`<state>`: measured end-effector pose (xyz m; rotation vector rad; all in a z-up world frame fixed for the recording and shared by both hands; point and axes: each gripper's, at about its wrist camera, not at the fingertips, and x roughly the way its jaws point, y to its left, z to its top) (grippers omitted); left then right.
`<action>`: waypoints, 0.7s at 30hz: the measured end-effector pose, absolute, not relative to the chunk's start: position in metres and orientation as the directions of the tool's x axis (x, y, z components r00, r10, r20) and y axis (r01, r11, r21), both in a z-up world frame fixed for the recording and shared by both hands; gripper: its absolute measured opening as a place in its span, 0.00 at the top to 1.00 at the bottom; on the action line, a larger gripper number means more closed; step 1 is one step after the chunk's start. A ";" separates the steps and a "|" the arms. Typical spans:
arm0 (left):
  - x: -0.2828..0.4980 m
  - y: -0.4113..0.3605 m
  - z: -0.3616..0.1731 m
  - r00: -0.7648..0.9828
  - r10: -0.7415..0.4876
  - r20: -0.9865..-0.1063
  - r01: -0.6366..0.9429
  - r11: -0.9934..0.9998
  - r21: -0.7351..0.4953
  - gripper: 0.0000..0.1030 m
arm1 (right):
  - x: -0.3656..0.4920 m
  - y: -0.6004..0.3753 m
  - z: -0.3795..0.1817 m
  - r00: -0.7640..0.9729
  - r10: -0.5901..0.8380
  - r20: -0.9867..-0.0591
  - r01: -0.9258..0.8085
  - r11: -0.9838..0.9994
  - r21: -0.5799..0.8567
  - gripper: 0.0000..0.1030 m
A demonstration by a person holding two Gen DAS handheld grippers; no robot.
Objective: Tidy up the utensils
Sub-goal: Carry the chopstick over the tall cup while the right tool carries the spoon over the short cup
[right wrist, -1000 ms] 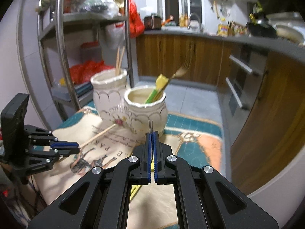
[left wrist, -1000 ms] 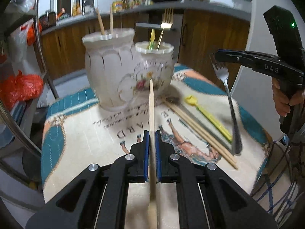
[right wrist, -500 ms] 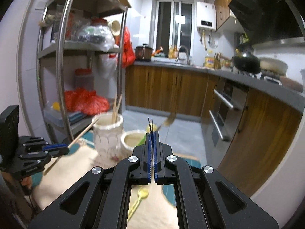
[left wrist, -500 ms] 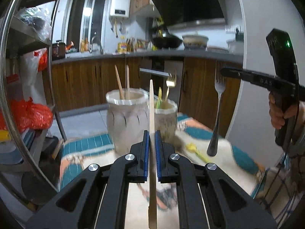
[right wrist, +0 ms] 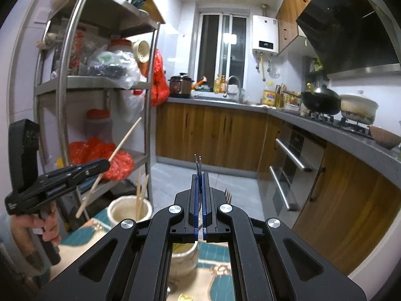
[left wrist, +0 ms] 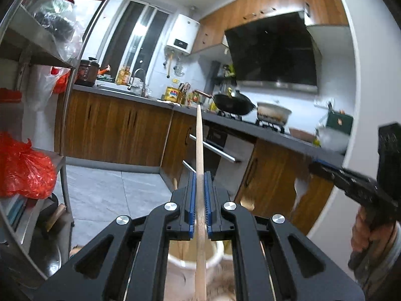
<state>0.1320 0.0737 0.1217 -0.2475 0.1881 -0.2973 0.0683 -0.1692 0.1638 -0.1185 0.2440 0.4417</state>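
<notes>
The left tongs (left wrist: 199, 190) are pinched shut on a long, thin wooden chopstick (left wrist: 199, 150). The stick runs straight between the blue pads (left wrist: 191, 200) and pokes out past them at both ends. Seen from the right wrist camera, the same left tongs (right wrist: 104, 163) hold the stick tilted, with its low end up in the air above and to the left of a tall cream ceramic jar (right wrist: 130, 213). The person's left hand (right wrist: 35, 228) grips the black handle.

The right tongs (right wrist: 199, 195) are pinched shut on a silver metal fork (right wrist: 198, 161). Only the thin tips of the fork stick out above the blue pads. In the left wrist camera the right tongs (left wrist: 315, 166) show at the right side, but that spot is blurry.

The tall cream jar already has two wooden chopsticks (right wrist: 140, 195) standing in it. Just under the right tongs sits a shorter cream ceramic jar with flowers on it (right wrist: 184, 260), and the tips of a gold fork (right wrist: 227, 192) peek up from it. Both jars stand near the far edge of the desk, on a cloth with teal and cream pictures (right wrist: 215, 271). A yellow thing (right wrist: 184, 297) lies on the cloth nearer the front edge, but it is too hidden to tell what it is.

Left of the desk stands a metal shelf rack (right wrist: 100, 85) with red plastic bags (right wrist: 117, 160) on it.
</notes>
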 end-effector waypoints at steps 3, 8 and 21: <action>0.148 0.075 0.119 0.942 -0.308 -0.133 0.256 0.916 -0.310 0.94 | 0.077 -0.170 0.168 0.895 0.379 -0.238 -0.399 0.916 -0.043 0.97; 0.170 0.070 0.107 0.954 -0.274 -0.121 0.220 0.915 -0.340 0.94 | 0.089 -0.173 0.166 0.927 0.314 -0.206 -0.325 0.946 -0.019 0.97; 0.164 0.043 0.077 0.978 -0.173 -0.117 0.152 0.973 -0.171 0.94 | 0.112 -0.158 0.120 0.923 0.274 -0.270 -0.300 0.952 -0.059 0.97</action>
